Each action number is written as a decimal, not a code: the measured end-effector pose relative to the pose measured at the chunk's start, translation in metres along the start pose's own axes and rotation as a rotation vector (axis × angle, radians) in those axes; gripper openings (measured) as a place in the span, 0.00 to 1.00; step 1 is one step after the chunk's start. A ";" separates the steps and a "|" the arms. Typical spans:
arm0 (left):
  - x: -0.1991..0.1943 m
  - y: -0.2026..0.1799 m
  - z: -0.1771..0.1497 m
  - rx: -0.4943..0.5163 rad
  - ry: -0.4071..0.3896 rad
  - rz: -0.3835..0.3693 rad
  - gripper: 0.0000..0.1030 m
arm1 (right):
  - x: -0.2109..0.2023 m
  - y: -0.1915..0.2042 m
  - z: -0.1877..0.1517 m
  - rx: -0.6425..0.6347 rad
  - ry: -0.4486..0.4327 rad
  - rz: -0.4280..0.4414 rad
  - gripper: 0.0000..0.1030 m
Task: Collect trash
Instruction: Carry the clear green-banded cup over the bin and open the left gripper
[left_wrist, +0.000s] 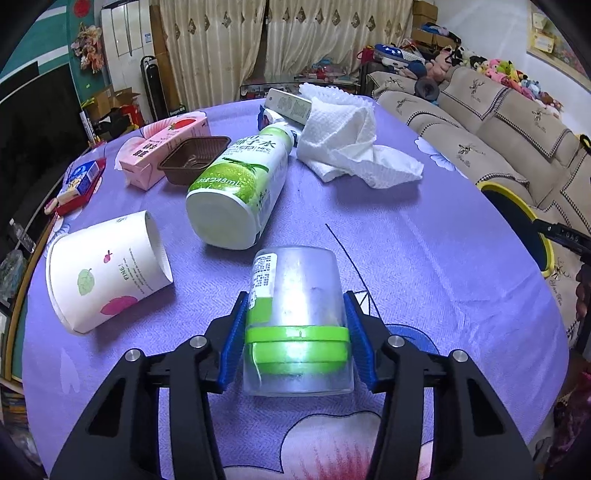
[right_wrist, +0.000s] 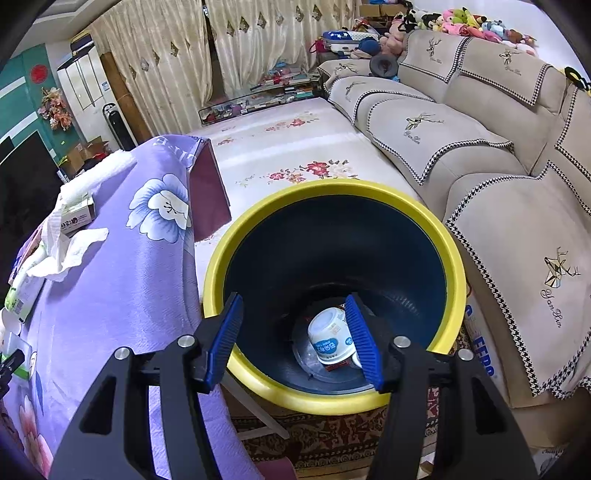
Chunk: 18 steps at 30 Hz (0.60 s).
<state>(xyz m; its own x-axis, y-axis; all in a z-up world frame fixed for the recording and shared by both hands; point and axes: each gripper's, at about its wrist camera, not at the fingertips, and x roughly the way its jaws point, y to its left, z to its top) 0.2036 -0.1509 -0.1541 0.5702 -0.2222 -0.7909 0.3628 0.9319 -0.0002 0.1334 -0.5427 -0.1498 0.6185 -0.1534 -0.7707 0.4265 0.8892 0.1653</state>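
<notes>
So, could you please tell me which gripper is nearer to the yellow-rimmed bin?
Right. The right gripper hangs open just above the bin, looking into it. The left gripper is over the table, closed on a clear cup, with the bin off to its right.

Clear green-banded cup (left_wrist: 299, 325) lies on its side.
</notes>
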 end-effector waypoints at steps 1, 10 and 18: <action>0.000 -0.001 0.000 0.004 0.001 -0.002 0.49 | -0.001 0.000 0.000 0.000 -0.001 0.002 0.53; -0.024 -0.025 0.012 0.065 -0.050 -0.069 0.48 | -0.016 -0.009 0.000 0.009 -0.038 0.016 0.53; -0.037 -0.090 0.052 0.185 -0.108 -0.206 0.48 | -0.041 -0.030 -0.001 0.041 -0.096 0.013 0.53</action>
<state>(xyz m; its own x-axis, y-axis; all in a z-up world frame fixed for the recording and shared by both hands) 0.1887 -0.2414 -0.0932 0.5419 -0.4398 -0.7161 0.6016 0.7981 -0.0349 0.0947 -0.5631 -0.1241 0.6839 -0.1847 -0.7058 0.4438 0.8732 0.2015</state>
